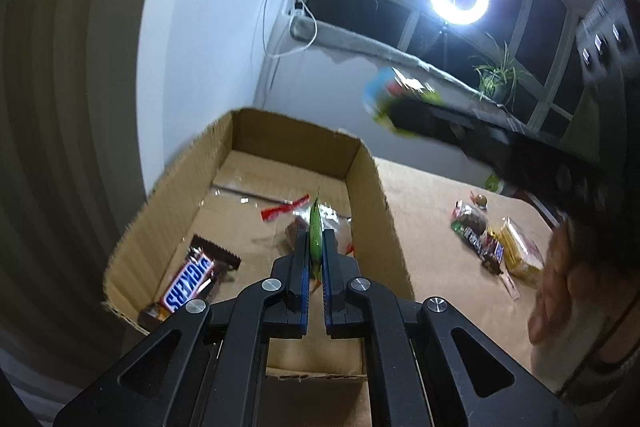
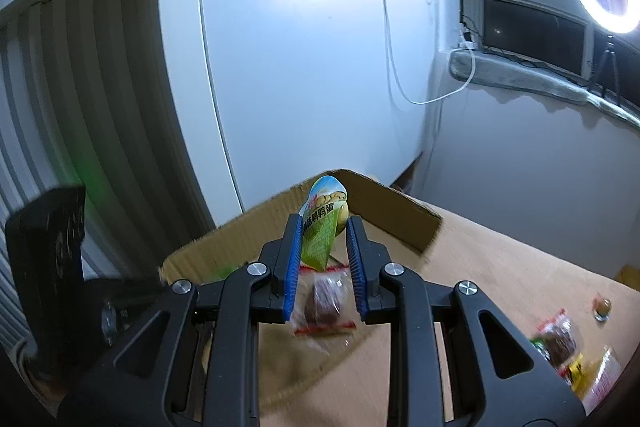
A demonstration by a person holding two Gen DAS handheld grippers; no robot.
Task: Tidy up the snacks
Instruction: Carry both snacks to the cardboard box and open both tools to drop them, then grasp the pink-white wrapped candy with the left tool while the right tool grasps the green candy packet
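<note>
Both grippers are holding snacks over the cardboard box, which sits at the left end of the table. The left gripper is clamped tight on a thin green packet, seen edge-on, above the box floor. The right gripper is closed on a green and blue snack pouch with yellow eggs printed on it, just above the box's right wall. Inside the box: a Snickers bar near the front left corner and a clear-wrapped brown snack. More wrapped snacks lie on the table's right side.
</note>
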